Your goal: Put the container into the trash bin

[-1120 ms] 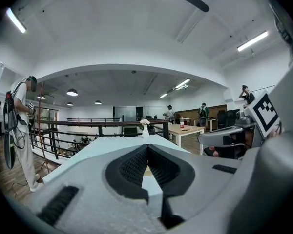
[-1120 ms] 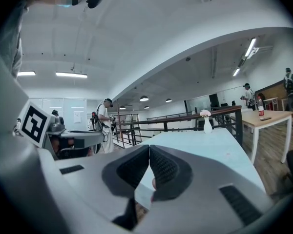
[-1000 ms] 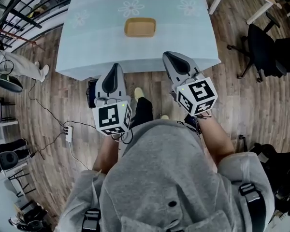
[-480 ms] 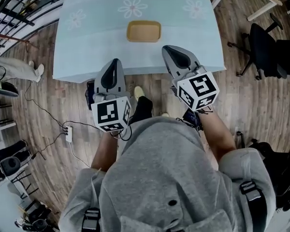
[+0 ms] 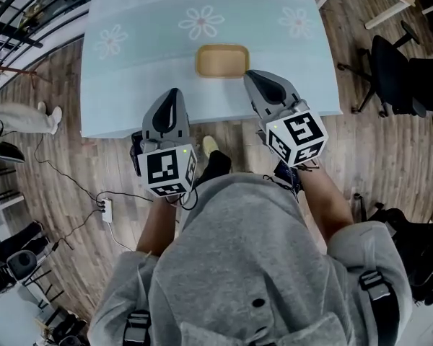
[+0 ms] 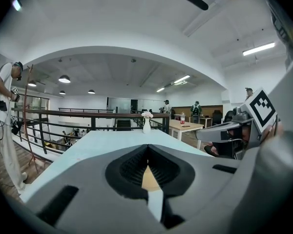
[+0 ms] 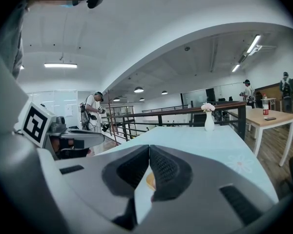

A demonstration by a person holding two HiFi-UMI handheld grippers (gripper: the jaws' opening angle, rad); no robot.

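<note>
The container (image 5: 221,60) lies flat on the table (image 5: 130,85), close to the table's near edge and about mid-width, open side up. It is a shallow tan tray with rounded corners and a raised rim. Nothing is seen in it, and its floor looks bare. The material cannot be told for sure. Moulded pulp or thin plastic is judged likely, so it should be light and fairly stiff at the rim. It may flex or skid on the cloth if pushed from the side. Breakage is not expected; crushing of the thin wall is the one risk. A hold is best taken on the rim, one jaw inside and one outside. The long wall facing the table's near edge or a short end wall would serve. One gripper is judged enough.

The left gripper (image 5: 175,92) is held at the table's near edge, with its jaws together and nothing between them. The right gripper (image 5: 250,75) is held over the table's near edge, its tip just beside the container's near right corner. No contact is made out. Its jaws are closed together and empty. Either gripper would need to be opened before a grasp.

A white vase (image 6: 146,125) with flowers is noted at the table's far end. No trash bin is seen in any view, so its place relative to the table cannot be given. The task is judged not yet begun, with the container untouched.
</note>
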